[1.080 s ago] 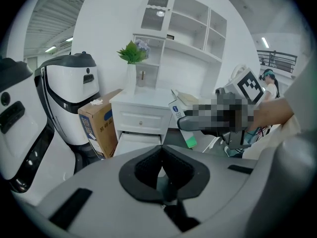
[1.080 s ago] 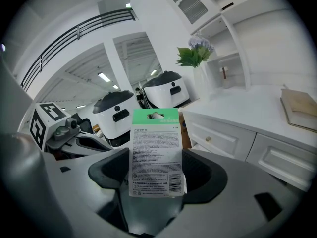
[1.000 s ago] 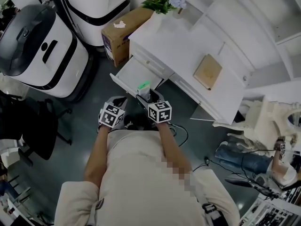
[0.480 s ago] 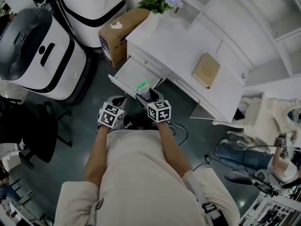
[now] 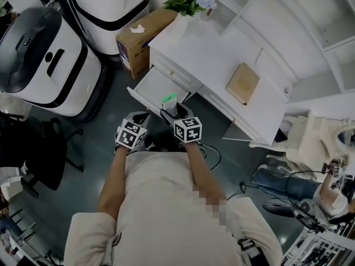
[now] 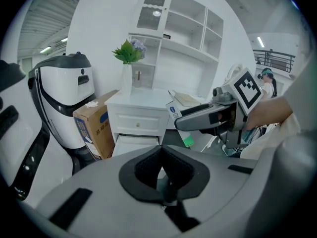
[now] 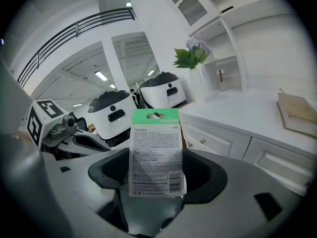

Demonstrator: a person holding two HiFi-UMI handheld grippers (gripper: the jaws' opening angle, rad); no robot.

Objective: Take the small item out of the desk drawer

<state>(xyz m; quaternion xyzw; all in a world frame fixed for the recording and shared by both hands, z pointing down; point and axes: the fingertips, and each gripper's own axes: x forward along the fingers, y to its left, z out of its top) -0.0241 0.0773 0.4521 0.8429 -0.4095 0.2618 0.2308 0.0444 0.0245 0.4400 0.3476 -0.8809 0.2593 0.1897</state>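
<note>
My right gripper (image 7: pixel 156 182) is shut on a small green-topped card pack (image 7: pixel 155 152), which stands upright between its jaws. From the head view the pack (image 5: pixel 170 101) sits just in front of the open white desk drawer (image 5: pixel 154 87), with the right gripper (image 5: pixel 176 114) below it. My left gripper (image 5: pixel 137 127) hangs beside it to the left, away from the drawer. In the left gripper view the left gripper (image 6: pixel 161 170) has its jaws closed together with nothing between them, and the right gripper (image 6: pixel 218 115) with the pack (image 6: pixel 187 141) crosses at the right.
The white desk (image 5: pixel 222 54) carries a tan book (image 5: pixel 243 83) and a vase of flowers (image 5: pixel 194 4). A cardboard box (image 5: pixel 141 35) stands left of the desk. Two large white-and-black machines (image 5: pixel 44 60) fill the left. A white chair (image 5: pixel 310 137) stands at the right.
Both grippers and the pack have stayed almost where they were; the view has shifted only slightly.
</note>
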